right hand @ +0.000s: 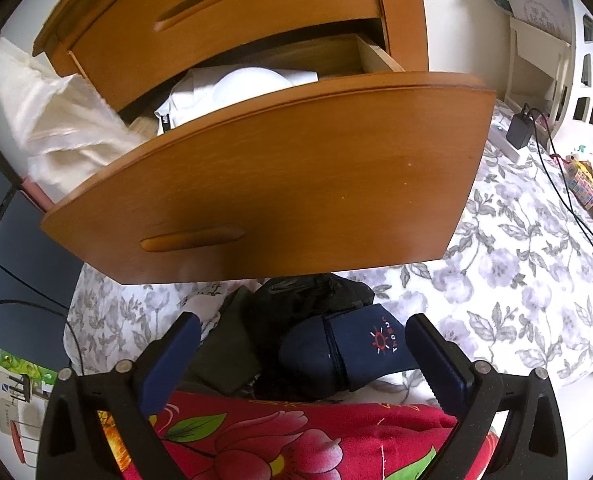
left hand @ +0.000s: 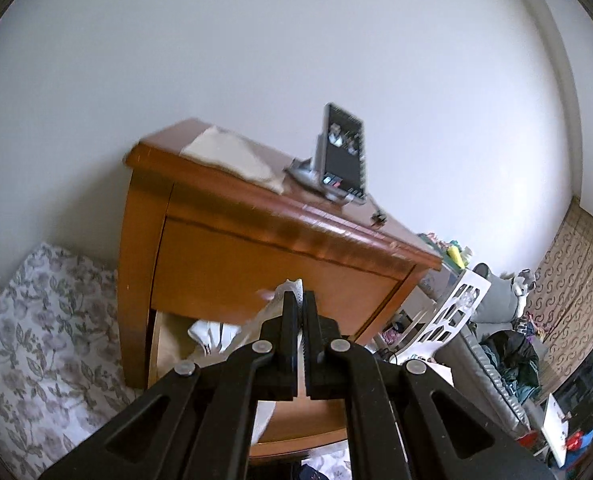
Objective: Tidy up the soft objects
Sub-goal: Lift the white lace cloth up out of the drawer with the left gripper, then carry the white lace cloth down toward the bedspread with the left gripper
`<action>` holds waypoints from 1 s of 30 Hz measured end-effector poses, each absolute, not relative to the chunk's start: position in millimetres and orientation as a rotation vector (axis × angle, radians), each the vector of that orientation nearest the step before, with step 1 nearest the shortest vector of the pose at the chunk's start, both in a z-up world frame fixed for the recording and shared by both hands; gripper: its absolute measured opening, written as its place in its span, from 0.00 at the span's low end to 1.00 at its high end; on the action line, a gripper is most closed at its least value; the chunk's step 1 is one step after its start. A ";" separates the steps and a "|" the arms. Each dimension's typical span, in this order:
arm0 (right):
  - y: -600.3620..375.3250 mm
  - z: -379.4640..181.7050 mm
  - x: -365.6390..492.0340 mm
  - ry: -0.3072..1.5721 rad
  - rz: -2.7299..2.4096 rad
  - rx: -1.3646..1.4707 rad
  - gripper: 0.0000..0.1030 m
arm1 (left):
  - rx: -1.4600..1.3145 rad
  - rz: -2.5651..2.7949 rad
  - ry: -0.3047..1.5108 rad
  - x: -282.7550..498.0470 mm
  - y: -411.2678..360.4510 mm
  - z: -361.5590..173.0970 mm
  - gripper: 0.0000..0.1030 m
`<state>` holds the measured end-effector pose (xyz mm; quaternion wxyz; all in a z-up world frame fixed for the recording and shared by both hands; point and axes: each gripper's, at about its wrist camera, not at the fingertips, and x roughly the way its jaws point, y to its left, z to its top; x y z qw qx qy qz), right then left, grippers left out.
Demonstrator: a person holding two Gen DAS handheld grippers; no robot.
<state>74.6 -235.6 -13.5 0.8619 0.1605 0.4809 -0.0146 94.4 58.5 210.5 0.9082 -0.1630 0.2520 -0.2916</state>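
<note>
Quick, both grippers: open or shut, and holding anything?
Left gripper: shut on a thin white cloth.
Right gripper: open, holding nothing, hanging over the dark clothes below the open drawer.

- A navy cloth (right hand: 370,346) near the camera bore pale embroidered letters beside a red sun-like emblem; they seemed to read "TUBGAL", uncertainly.
- Writing on the far-right bag (right hand: 542,10) was too blurred to read.
</note>
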 end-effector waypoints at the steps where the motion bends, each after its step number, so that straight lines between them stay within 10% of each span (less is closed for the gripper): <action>1: -235.4 -13.5 74.5 1.009 -0.031 0.335 1.00 | -0.335 -0.605 0.511 91.1 58.9 214.3 0.01; 30: -236.7 -12.4 71.6 1.002 -0.033 0.340 1.00 | -0.185 -0.786 0.214 -51.9 51.3 324.3 0.01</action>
